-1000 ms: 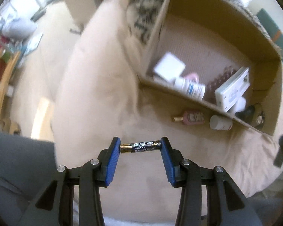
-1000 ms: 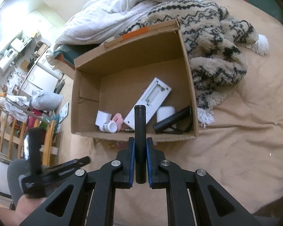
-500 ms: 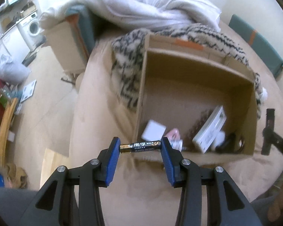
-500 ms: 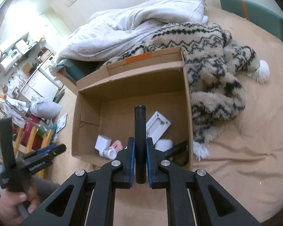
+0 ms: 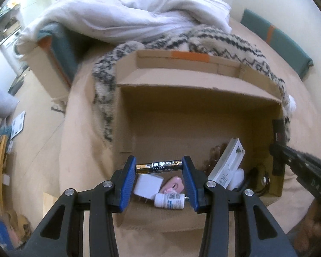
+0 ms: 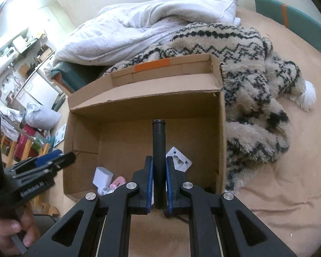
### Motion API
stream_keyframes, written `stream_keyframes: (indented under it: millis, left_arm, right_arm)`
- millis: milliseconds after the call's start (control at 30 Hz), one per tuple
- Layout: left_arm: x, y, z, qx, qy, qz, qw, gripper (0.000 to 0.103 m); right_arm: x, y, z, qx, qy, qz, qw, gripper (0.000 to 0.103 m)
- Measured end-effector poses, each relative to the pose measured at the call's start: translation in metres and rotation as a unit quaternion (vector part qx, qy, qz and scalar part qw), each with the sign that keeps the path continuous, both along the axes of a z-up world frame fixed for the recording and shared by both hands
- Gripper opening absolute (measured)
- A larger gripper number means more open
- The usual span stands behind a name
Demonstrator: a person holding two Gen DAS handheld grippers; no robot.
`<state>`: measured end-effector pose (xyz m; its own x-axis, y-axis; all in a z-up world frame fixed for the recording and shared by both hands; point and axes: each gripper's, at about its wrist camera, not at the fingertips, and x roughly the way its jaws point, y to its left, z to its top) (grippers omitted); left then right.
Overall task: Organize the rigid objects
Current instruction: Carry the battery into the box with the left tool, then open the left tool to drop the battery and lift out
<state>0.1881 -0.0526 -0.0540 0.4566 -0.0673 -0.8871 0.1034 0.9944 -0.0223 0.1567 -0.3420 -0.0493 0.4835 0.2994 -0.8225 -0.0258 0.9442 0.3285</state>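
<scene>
My left gripper [image 5: 159, 166] is shut on a black and gold battery [image 5: 159, 166], held crosswise by its ends above the near edge of an open cardboard box [image 5: 194, 85]. My right gripper [image 6: 159, 167] is shut on a black cylinder [image 6: 158, 145] that points forward over the same box [image 6: 139, 90]. Inside the box lie a white cube adapter [image 5: 148, 184], a pink item [image 5: 173, 186], a small white bottle [image 5: 170, 200], a white flat device [image 5: 228, 166] and dark items in the right corner. The right gripper shows at the right edge of the left wrist view [image 5: 297, 160], the left one at the left of the right wrist view [image 6: 38, 167].
The box sits on a tan bed cover [image 6: 278, 192]. A black-and-cream patterned knit blanket [image 6: 246, 68] wraps its far and right sides. A white duvet [image 5: 128, 17] lies behind. The floor and cluttered furniture [image 6: 17, 98] are to the left.
Both grippers have moved forward and up over the box, which now fills the middle of each view. The battery and the black cylinder stay held as before.
</scene>
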Motion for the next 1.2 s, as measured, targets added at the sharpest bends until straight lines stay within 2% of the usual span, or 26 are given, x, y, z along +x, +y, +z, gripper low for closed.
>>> stream_keyframes:
  millis: [300,733,1200]
  left_arm:
    - [0.005,-0.016,-0.029,0.006,0.005,-0.034,0.9994,0.04]
    - [0.009,-0.007,-0.047,0.004,0.032,-0.016,0.9993,0.04]
    - [0.008,-0.007,-0.051,0.015,0.03,-0.016,0.9993,0.04]
  right_arm:
    - [0.0,0.014,-0.02,-0.009,0.029,0.014,0.999,0.012]
    - [0.003,0.016,-0.047,-0.014,0.082,0.012,0.996,0.012]
    - [0.006,0.01,-0.039,-0.017,0.074,-0.005,0.997,0.013]
